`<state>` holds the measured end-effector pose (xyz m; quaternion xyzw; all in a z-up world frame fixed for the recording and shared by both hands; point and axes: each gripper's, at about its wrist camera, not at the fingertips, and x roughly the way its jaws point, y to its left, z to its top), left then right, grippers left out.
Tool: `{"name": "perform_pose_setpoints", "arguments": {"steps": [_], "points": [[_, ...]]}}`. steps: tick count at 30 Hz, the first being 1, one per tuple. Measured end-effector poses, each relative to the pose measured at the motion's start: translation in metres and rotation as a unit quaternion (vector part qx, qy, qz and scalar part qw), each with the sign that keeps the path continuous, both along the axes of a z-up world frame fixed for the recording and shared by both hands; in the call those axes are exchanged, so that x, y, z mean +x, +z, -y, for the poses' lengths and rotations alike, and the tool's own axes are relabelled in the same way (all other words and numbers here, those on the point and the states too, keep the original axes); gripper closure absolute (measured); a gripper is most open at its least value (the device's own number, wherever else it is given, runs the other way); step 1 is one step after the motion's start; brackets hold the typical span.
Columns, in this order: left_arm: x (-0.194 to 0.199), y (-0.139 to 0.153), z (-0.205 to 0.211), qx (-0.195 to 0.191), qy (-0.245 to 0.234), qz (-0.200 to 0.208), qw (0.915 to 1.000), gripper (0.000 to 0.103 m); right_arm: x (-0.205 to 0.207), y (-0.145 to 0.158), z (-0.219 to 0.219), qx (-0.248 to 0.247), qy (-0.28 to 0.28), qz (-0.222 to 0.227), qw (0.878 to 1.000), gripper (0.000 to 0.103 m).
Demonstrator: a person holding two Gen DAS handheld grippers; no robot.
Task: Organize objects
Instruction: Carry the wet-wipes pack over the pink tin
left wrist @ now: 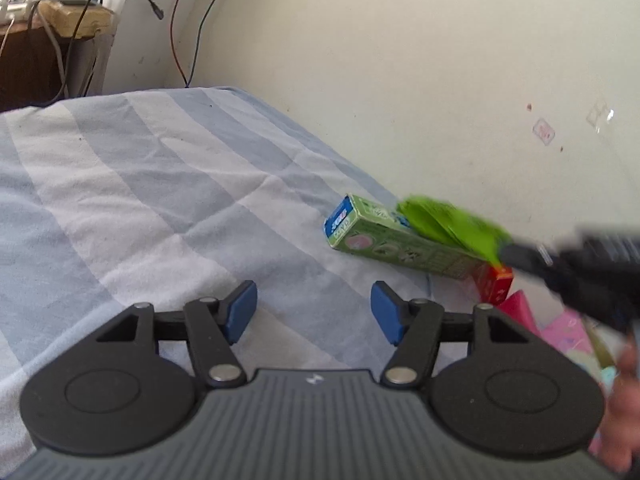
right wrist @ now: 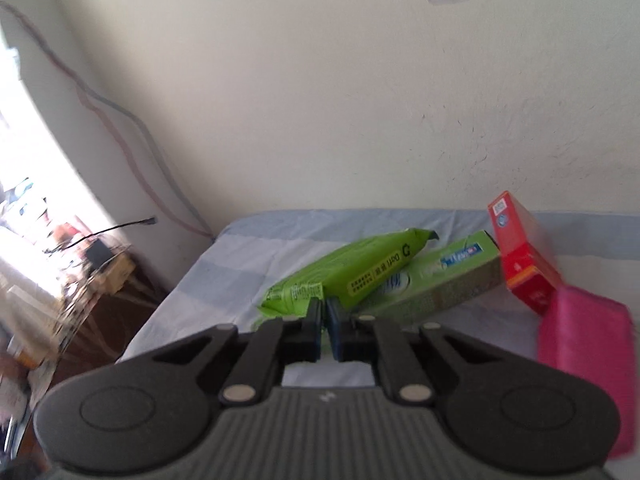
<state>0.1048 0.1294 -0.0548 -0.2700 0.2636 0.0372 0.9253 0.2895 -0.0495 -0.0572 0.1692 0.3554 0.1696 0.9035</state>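
A: The lime-green soft packet (right wrist: 352,268) lies near the wall on the striped blue bedsheet (left wrist: 140,184), draped over the long green carton (right wrist: 444,284). The right gripper (right wrist: 323,320) has its jaws pressed together on the packet's near, crimped end.

B: Does the pinch really hold it?

A: It looks so from the right wrist view, and the left view shows the packet fanning out from that gripper's tip (blurred there, so I can't judge how deep the bite is). The left gripper (left wrist: 314,312) stands apart over bare sheet, jaws parted, nothing between them.

B: What might go wrong?

A: The grip is only on a thin seam. In my judgement the packet could slip out or sag and swing when lifted, since the bulk hangs beyond the pads. It could also drag the carton beneath it and nudge the red box (right wrist: 520,256) leaning at the carton's far end, beside the pink pack (right wrist: 588,356).

B: Which way does it run?

A: Its long axis goes from the gripper up and rightward toward the wall, roughly parallel with the carton, far end raised.
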Motion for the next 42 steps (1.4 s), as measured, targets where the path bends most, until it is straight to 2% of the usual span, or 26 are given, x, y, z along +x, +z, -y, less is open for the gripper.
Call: {"name": "perform_pose_setpoints", "arguments": {"steps": [2,5,7,9,12,13,16,17,18,19,20,21,22,23,24,25,26,28,32,34,38,42], "points": [[-0.002,0.001,0.0,-0.008,-0.007,0.01,0.9999,0.038,-0.043,0.005,0.017,-0.007,0.019,0.011,1.0,0.097],[-0.004,0.005,0.009,0.0,-0.044,0.032,0.9985,0.039,-0.11,-0.006,0.049,-0.016,0.029,0.004,0.999,0.097],[-0.004,0.007,0.024,0.014,-0.092,0.04,0.9948,0.04,-0.154,-0.021,0.068,-0.032,0.022,-0.014,0.999,0.097],[-0.006,0.008,0.04,0.027,-0.138,0.03,0.9895,0.039,-0.195,-0.033,0.086,-0.046,0.011,-0.013,0.999,0.096],[-0.021,0.014,0.061,0.021,-0.186,0.016,0.9821,0.04,-0.238,-0.05,0.106,-0.048,0.007,-0.028,0.998,0.073],[-0.029,0.016,0.068,0.013,-0.204,0.011,0.9789,0.039,-0.247,-0.052,0.115,-0.04,-0.002,-0.026,0.999,0.057],[-0.051,0.024,0.09,0.009,-0.254,0.009,0.967,0.039,-0.255,-0.05,0.121,-0.039,-0.007,-0.007,0.999,0.054],[-0.057,0.027,0.099,0.024,-0.265,0.011,0.9639,0.038,-0.254,-0.049,0.118,-0.037,0.003,-0.003,0.999,0.044],[-0.059,0.029,0.11,0.048,-0.271,0.011,0.9613,0.038,-0.251,-0.048,0.113,-0.04,0.017,0.001,0.999,0.038],[-0.06,0.028,0.121,0.077,-0.274,0.003,0.9587,0.038,-0.25,-0.048,0.109,-0.049,0.03,0.009,0.998,0.027],[-0.058,0.024,0.132,0.104,-0.275,-0.013,0.9558,0.037,-0.248,-0.048,0.103,-0.066,0.04,0.02,0.997,0.023],[-0.054,0.015,0.142,0.12,-0.284,-0.035,0.9508,0.037,-0.245,-0.051,0.095,-0.089,0.049,0.032,0.994,0.023],[-0.049,0.006,0.147,0.115,-0.294,-0.048,0.9478,0.035,-0.239,-0.053,0.088,-0.105,0.057,0.037,0.992,0.023],[-0.048,0.002,0.146,0.1,-0.29,-0.038,0.9512,0.036,-0.232,-0.058,0.082,-0.116,0.064,0.039,0.99,0.022],[-0.047,0.003,0.15,0.096,-0.296,-0.042,0.9494,0.052,-0.226,-0.064,0.077,-0.125,0.067,0.048,0.989,0.023],[-0.047,0.008,0.153,0.075,-0.312,-0.048,0.946,0.053,-0.222,-0.067,0.071,-0.133,0.063,0.06,0.987,0.029],[-0.049,0.015,0.159,0.082,-0.306,-0.043,0.9477,0.054,-0.221,-0.066,0.069,-0.129,0.068,0.064,0.987,0.046],[-0.057,0.038,0.177,0.1,-0.316,-0.013,0.9434,0.054,-0.222,-0.059,0.075,-0.111,0.048,0.059,0.991,0.049],[-0.065,0.081,0.224,0.12,-0.349,0.053,0.928,0.054,-0.246,-0.022,0.113,-0.099,0.011,0.129,0.987,0.049],[-0.062,0.091,0.253,0.123,-0.367,0.068,0.9194,0.054,-0.257,-0.005,0.139,-0.095,-0.012,0.152,0.984,0.049],[-0.044,0.098,0.317,0.118,-0.41,0.072,0.9016,0.053,-0.275,0.015,0.188,-0.121,-0.064,0.173,0.975,0.05],[-0.029,0.095,0.385,0.118,-0.45,0.073,0.8823,0.053,-0.283,0.023,0.249,-0.137,-0.116,0.163,0.97,0.05]]}}
